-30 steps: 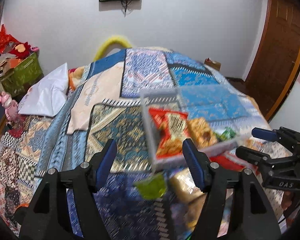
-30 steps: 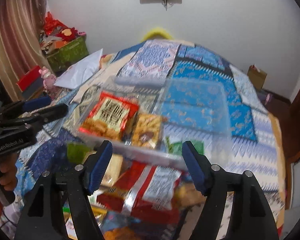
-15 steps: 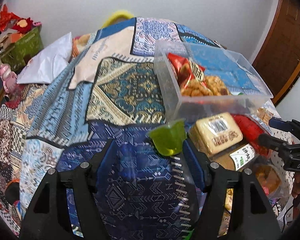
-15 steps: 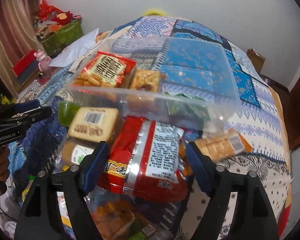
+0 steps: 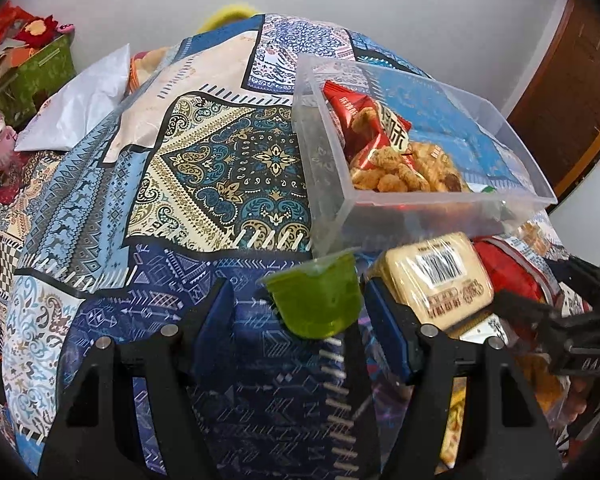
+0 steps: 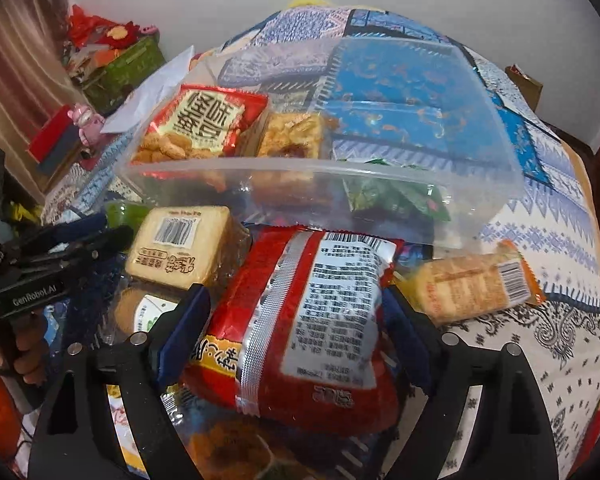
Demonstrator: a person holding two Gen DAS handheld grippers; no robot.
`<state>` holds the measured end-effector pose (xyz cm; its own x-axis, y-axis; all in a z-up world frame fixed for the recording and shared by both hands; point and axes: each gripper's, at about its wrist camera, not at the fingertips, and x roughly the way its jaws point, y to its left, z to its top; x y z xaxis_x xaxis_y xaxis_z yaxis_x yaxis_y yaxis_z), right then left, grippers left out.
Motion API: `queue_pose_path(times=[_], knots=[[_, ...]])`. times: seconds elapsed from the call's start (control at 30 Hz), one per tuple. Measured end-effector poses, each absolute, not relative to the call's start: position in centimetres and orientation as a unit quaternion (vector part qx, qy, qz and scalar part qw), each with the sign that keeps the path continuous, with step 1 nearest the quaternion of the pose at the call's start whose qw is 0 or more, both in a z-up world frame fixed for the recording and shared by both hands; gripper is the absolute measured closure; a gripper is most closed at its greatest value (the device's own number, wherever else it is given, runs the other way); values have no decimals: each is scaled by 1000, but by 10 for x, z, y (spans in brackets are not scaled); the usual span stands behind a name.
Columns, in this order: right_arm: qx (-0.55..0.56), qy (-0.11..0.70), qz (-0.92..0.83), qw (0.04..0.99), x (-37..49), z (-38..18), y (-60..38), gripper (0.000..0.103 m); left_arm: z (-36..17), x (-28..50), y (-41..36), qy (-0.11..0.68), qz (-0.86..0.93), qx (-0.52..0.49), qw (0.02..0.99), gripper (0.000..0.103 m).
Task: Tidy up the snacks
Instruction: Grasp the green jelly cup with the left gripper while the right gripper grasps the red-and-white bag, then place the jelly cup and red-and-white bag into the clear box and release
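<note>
In the clear bin point(image 6: 380, 168), red snack bag point(image 6: 204, 120), perhaps biscuits point(image 6: 292, 132).

Ahead of my tongs I see a bed under a patchwork bedspread point(image 5: 228, 160) in blue and cream. Far left of them lies a white pillow point(image 5: 80, 104), with a green box point(image 5: 32, 72) of red things beyond it. A brown wooden door point(image 5: 572, 80) stands far right.
</note>
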<state>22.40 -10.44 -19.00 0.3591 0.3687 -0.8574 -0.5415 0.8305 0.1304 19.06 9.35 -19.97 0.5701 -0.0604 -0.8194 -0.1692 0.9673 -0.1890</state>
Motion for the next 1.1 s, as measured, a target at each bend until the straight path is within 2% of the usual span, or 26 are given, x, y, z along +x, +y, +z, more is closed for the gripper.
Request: queue_pose_path(times=[0.17, 0.27, 0.6, 1.1], knots=[[-97, 477, 283, 827, 220, -188, -105, 25, -210, 201, 94, 471, 36, -132, 872, 36], [-100, 470, 281, 831, 218, -187, -107, 29, -213, 202, 93, 471, 31, -141, 870, 47], [-102, 454, 276, 841, 213, -176, -113, 37, -206, 182, 96, 460, 38, -135, 877, 48], [-81, 412, 279, 864, 192, -140, -133, 37, -146, 146, 94, 402, 42, -120, 907, 48]])
